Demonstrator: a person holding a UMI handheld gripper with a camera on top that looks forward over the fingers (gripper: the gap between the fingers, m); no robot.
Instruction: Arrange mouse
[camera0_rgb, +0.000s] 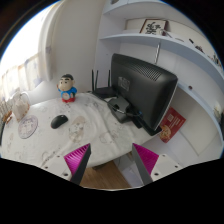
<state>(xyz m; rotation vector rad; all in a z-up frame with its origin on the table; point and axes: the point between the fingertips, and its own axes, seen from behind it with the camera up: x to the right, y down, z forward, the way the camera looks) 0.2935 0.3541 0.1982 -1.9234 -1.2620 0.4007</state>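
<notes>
Black mouse (59, 121), judged light, rigid and smooth, is best gripped across its sides; gripper (110, 158) is held released, well short of it.

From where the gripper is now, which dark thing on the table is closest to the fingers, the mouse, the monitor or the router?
The mouse: small, low and dark, on the white tabletop beyond the open fingers. The monitor and router stand farther back.

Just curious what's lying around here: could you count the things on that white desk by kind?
Black computer mouse: 1
Black flat monitor: 1
Cartoon boy figurine in red and yellow: 1
Red box: 1
Total: 4
The claw hangs open, short of the white marbled desk.
</notes>
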